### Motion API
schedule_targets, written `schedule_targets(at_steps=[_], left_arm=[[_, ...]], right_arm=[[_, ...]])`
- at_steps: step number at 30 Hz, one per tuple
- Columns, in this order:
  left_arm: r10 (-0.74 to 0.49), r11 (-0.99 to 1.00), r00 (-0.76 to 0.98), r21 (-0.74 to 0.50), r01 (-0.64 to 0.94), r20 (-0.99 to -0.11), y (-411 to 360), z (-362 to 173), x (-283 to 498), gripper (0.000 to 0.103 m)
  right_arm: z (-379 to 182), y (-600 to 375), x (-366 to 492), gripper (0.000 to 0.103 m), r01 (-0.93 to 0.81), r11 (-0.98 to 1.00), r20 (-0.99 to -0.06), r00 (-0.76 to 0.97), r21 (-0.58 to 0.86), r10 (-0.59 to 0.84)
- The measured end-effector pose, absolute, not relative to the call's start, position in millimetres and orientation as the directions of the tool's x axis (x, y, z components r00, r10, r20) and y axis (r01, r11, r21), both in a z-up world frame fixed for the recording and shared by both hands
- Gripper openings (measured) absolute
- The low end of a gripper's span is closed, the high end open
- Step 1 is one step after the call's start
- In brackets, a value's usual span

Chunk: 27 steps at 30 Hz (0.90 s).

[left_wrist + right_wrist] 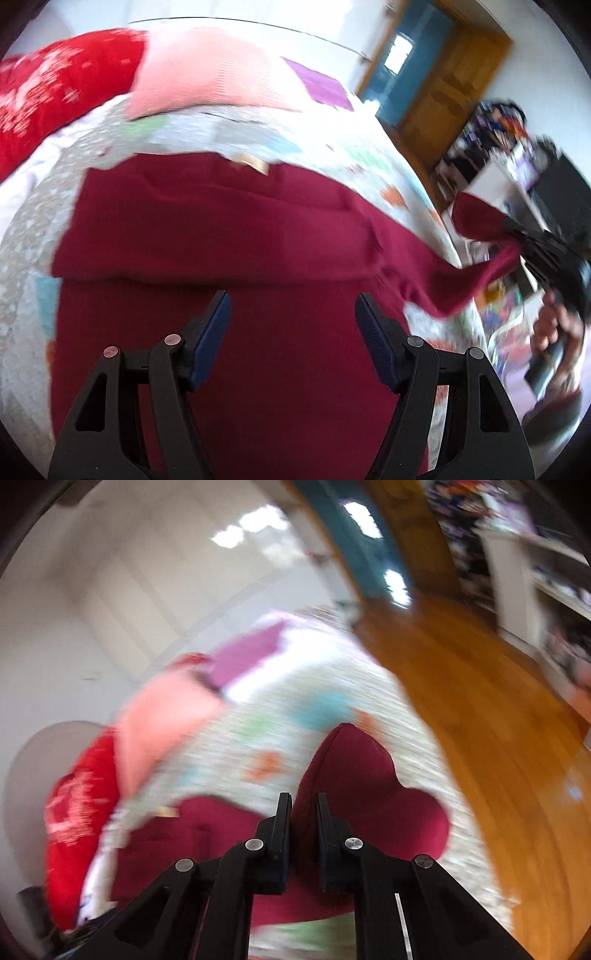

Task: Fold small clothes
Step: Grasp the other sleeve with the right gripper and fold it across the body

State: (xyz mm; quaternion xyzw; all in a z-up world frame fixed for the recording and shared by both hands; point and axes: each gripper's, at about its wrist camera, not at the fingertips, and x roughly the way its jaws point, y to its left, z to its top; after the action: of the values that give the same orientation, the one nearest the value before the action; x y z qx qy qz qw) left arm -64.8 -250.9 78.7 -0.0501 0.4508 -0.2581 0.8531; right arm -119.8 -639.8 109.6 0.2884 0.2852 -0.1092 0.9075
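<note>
This is looking like a bedroom in a home. Ahead of the left gripper a bed is lying under a white quilt with pastel patches (373,155), and a soft red cushion with a white pattern (55,96) and a ribbed pink pillow (207,74) are resting at its far end. Beyond the bed, to the right of the right gripper, a warm wooden plank floor (491,738) is stretching toward a wooden-framed doorway (443,96). Farther right, white shelves crowded with colourful, blurred items (495,155) are standing against the wall.
</note>
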Motion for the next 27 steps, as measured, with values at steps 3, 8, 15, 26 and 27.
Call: schedule_targets(at_steps=[3, 8, 15, 26, 27], left_arm=[[-0.476, 0.879, 0.511, -0.368, 0.303, -0.716, -216.0, 83.0, -49.3, 0.069], [-0.448, 0.892, 0.531, -0.397, 0.216, -0.719, -181.5, 75.1, -28.6, 0.069], [-0.447, 0.892, 0.489, -0.417, 0.177, -0.749, -174.1, 49.2, -1.8, 0.069], [-0.364, 0.927, 0.423, -0.276, 0.255, -0.83, -250.3, 21.4, 40.5, 0.069], [-0.352, 0.93, 0.439, -0.255, 0.264, -0.827, -255.3, 21.7, 41.1, 0.069]], right_arm=[[132.4, -582.9, -87.1, 0.011, 0.16, 0.872, -0.494, 0.863, 0.462, 0.103], [113.6, -474.7, -35.7, 0.014, -0.145, 0.911, -0.486, 0.807, 0.387, 0.335], [55.0, -465.8, -48.8, 0.053, -0.051, 0.915, -0.615, 0.725, 0.4, 0.309], [41.7, -527.0, -102.4, 0.054, 0.089, 0.828, -0.553, 0.783, 0.554, 0.285], [41.1, -530.6, -105.6, 0.054, 0.096, 0.826, -0.553, 0.784, 0.555, 0.281]])
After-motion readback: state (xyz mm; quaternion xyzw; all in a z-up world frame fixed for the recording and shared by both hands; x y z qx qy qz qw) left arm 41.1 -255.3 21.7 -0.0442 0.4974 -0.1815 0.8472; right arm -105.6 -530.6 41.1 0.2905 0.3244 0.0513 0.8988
